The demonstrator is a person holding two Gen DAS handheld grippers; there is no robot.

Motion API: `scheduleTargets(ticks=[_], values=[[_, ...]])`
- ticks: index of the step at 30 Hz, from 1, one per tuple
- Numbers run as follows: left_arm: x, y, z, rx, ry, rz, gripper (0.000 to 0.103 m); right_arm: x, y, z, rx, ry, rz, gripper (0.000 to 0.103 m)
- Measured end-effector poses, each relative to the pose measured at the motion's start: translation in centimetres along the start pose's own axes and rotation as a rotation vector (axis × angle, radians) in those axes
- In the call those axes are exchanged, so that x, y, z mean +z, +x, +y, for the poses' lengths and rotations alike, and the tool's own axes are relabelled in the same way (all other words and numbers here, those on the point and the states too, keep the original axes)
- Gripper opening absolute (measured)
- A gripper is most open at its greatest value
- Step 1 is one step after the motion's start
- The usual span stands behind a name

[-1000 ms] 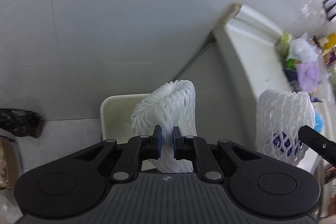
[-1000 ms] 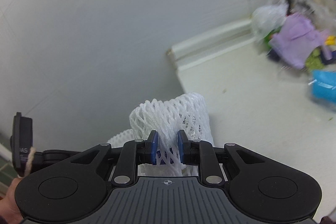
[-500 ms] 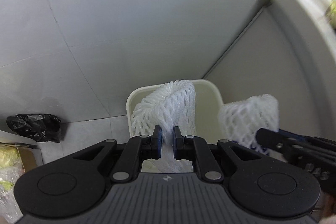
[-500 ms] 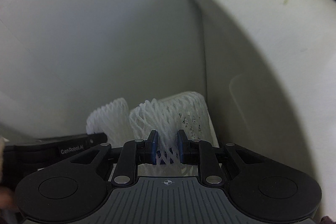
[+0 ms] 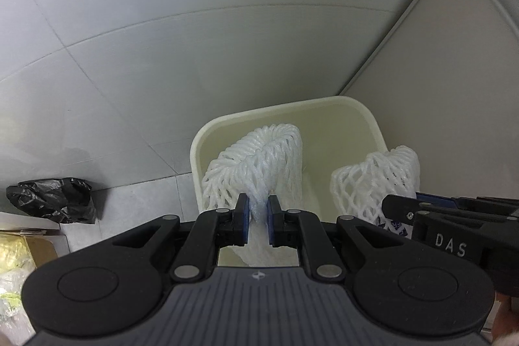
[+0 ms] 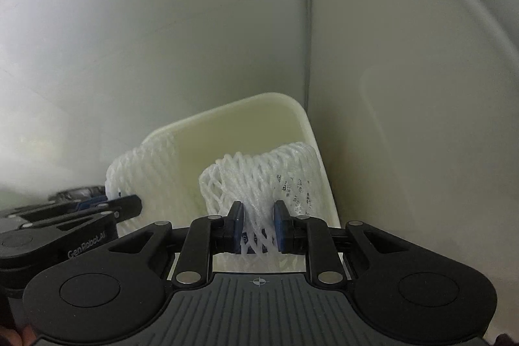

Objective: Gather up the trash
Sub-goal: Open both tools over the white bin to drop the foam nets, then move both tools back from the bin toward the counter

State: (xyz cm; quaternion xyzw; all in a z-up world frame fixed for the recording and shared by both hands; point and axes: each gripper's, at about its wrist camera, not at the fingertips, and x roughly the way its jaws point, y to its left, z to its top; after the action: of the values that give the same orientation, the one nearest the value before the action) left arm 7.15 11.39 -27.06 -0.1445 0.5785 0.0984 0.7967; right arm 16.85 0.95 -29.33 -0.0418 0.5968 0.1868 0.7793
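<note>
Left gripper (image 5: pixel 258 221) pinched nearly closed on white foam net (image 5: pixel 259 164), blue pads squeezing its bunched middle. Net hanging over open mouth of cream bin (image 5: pixel 366 112), upper loop inside the rim outline. Right gripper (image 6: pixel 258 224) clamped narrow on second foam net (image 6: pixel 259 177), mesh crushed between blue pads, also over the same bin (image 6: pixel 285 106), near its right wall. Printed label on second net, small black text, too small to read; blue print low down on it in left view (image 5: pixel 394 224), unreadable. "DAS" in white on side of right gripper as seen from left wrist (image 5: pixel 451 240). "GenRobot.AI" in white on left gripper body in right view (image 6: pixel 86 244). Bin on tiled floor (image 5: pixel 136 206), in corner against wall and pale cabinet panel (image 5: pixel 438 86). Black plastic bag (image 5: pixel 53 200) on floor at left, well apart from bin.
</note>
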Motion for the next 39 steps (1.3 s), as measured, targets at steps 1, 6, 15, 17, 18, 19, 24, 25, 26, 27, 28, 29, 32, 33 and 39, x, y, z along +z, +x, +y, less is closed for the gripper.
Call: scheduleTargets(ticks=[1, 6, 15, 17, 18, 19, 24, 25, 26, 27, 28, 29, 32, 33, 39], values=[[0.0, 0.1, 0.0, 0.0, 0.003, 0.003, 0.012, 0.0, 0.2, 0.1, -0.005, -0.007, 0.004, 0.019], [-0.1, 0.7, -0.6, 0.006, 0.028, 0.011, 0.027, 0.1, 0.7, 2.1, -0.025, -0.005, 0.014, 0.024], [-0.6, 0.2, 0.3, 0.02, 0.016, 0.012, 0.057, 0.2, 0.8, 2.8, -0.032, 0.013, 0.044, 0.08], [-0.8, 0.0, 0.4, 0.028, 0.023, 0.009, 0.06, 0.2, 0.8, 3.1, -0.033, 0.012, 0.049, 0.081], [-0.8, -0.1, 0.4, 0.032, 0.027, 0.011, 0.06, 0.2, 0.8, 3.3, -0.034, 0.013, 0.053, 0.081], [-0.9, -0.3, 0.3, 0.035, 0.027, 0.012, 0.06, 0.2, 0.9, 3.6, -0.036, 0.013, 0.058, 0.081], [-0.8, -0.8, 0.4, 0.044, 0.01, 0.011, 0.065, 0.3, 0.6, 4.7, -0.045, -0.002, 0.059, 0.087], [-0.8, -0.9, 0.6, 0.044, 0.007, 0.007, 0.066, 0.4, 0.4, 5.0, -0.048, -0.007, 0.057, 0.09], [-0.8, -1.1, 0.8, 0.044, 0.002, 0.002, 0.068, 0.4, 0.2, 5.3, -0.049, -0.009, 0.055, 0.091], [-0.9, -1.5, 1.1, 0.043, -0.004, -0.004, 0.07, 0.4, 0.0, 5.6, -0.049, -0.009, 0.054, 0.093], [-1.0, -1.8, 1.3, 0.042, -0.01, -0.011, 0.07, 0.0, 0.2, 5.0, -0.043, -0.01, 0.05, 0.094], [-1.1, -2.2, 1.5, 0.043, -0.015, -0.018, 0.071, -0.1, -0.1, 5.2, -0.035, -0.009, 0.042, 0.094], [-1.4, -3.7, 2.1, 0.048, -0.021, -0.036, 0.071, -1.0, -0.8, 4.9, -0.022, -0.03, -0.005, 0.095], [-1.6, -4.0, 2.6, 0.047, -0.023, -0.046, 0.071, -1.3, -1.3, 5.3, -0.023, -0.042, -0.03, 0.096], [-2.9, -7.3, 4.9, 0.06, -0.038, -0.094, 0.072, -2.0, -5.3, 7.5, 0.059, -0.133, -0.09, 0.098]])
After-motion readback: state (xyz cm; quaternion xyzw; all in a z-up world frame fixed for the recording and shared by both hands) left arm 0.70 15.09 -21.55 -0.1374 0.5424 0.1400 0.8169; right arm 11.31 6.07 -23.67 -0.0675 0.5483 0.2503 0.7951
